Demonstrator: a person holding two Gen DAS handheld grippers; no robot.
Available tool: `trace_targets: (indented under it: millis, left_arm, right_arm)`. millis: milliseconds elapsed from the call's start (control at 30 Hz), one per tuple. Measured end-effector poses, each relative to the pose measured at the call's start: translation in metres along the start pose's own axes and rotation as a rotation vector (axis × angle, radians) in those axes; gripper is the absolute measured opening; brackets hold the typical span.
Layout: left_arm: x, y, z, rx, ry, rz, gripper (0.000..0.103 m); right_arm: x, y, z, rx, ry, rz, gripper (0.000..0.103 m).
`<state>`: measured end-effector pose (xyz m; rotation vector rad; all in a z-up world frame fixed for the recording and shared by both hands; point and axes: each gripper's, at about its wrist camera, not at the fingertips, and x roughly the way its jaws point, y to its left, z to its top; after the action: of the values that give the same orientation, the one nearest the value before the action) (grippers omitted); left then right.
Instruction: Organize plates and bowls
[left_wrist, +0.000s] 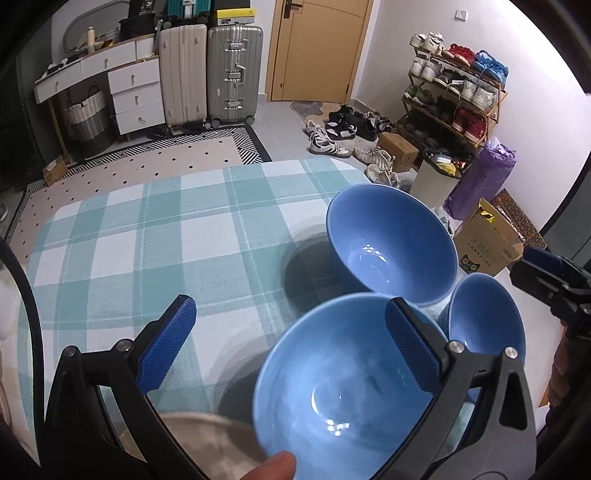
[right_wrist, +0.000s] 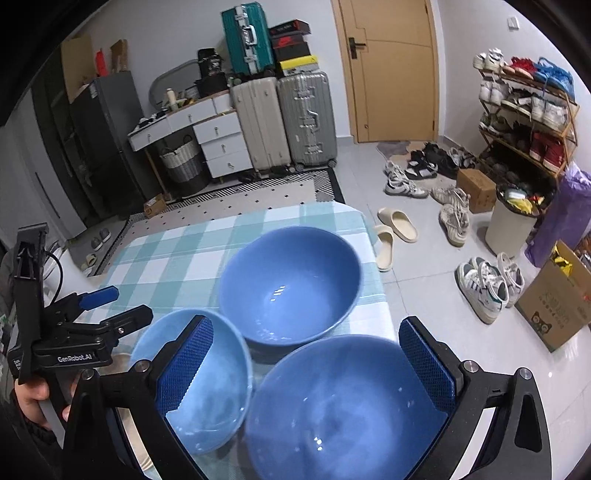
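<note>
The nearest blue bowl (right_wrist: 343, 410) is blurred and cut off by the bottom edge in the right wrist view. A beige plate (left_wrist: 207, 443), mostly hidden behind the fingers (left_wrist: 166, 347), is too blurred to tell clearly.

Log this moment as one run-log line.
stage: bowls unstacked | left gripper: open, above near bowl | right gripper: open, nothing held | three blue bowls on checked table, far bowl largest

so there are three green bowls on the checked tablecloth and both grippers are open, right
Not quite: the bowls are blue, not green. The right wrist view shows all three: the far bowl, the left bowl and the near bowl, on the checked tablecloth. The right gripper and the left gripper are both open.
</note>
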<state>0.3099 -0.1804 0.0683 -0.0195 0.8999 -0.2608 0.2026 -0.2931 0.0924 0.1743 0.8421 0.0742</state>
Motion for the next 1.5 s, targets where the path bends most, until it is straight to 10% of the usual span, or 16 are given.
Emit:
trace_targets:
  millis: [500,1500]
  left_arm:
    - [0.072,-0.007,0.03,-0.029,0.079,-0.029,0.102]
    - [0.125,-0.035,0.035,0.001,0.158,-0.101,0.014]
  right_arm:
    - [0.06,-0.038,0.013,0.065,0.074,0.031,0.099]
    - [0.116,-0.055,0.017,0.093,0.139,0.068,0.02]
